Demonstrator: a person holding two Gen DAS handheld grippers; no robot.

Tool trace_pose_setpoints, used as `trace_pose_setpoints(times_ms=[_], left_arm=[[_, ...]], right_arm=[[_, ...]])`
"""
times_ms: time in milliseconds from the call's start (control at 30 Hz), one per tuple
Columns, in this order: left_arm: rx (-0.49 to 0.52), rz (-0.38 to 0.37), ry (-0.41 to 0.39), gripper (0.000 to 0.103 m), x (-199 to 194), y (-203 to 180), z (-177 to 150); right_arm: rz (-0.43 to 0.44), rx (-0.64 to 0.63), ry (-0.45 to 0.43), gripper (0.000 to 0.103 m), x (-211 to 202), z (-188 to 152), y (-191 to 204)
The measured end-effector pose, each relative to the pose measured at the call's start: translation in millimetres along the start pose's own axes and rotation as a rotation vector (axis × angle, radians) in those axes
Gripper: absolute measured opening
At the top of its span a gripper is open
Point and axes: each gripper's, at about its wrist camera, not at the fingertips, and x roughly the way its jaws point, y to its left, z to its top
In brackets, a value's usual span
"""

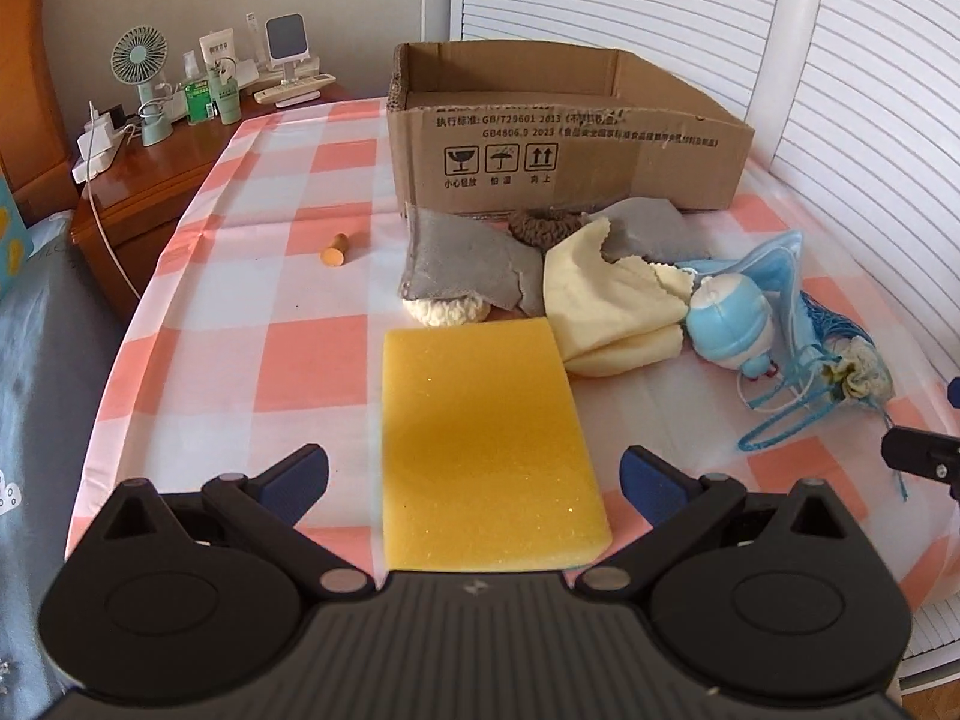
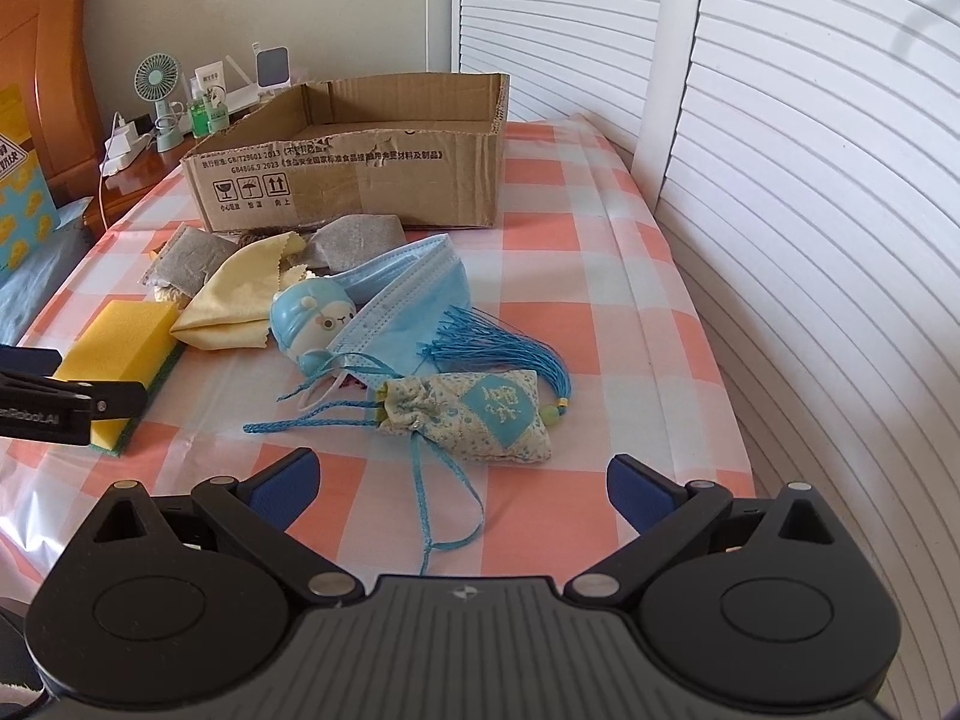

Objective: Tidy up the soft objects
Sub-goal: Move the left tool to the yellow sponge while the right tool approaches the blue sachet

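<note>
The sponge's [image 1: 489,444] near edge is hidden under the left gripper [image 1: 474,483], which is wide. The right gripper [image 2: 462,483] is wide too, near the sachet [image 2: 474,417]. The box [image 1: 564,132] stands far, with open cloth [image 1: 270,240] at its left.

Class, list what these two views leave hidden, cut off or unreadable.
- Box floor: both views, front wall hides it.
- White fuzzy item: left view, grey pouch covers most.
- Brown knit piece: left view, cloths hide most of it.
- Sponge near edge: left view, gripper body hides it.
- Bottle labels: too small.
</note>
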Motion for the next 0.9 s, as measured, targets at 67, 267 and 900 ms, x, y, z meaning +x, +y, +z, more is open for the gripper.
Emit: trace_pose_setpoints(times_ms=[67,267,900], left_arm=[[-0.008,0.014,0.010,0.102,9.8,-0.7,0.6],[-0.028,0.044,0.029,0.103,23.8,4.9,-8.1],[-0.042,0.054,0.008,0.103,22.9,4.6,-10.9]], right_arm=[[0.009,0.000,0.001,0.103,2.8,-1.3,-3.0],[0.038,-0.037,0.006,0.103,15.5,-6.9,-6.9],[0.178,0.017,-0.072,0.103,38.4,14.1,-20.1]])
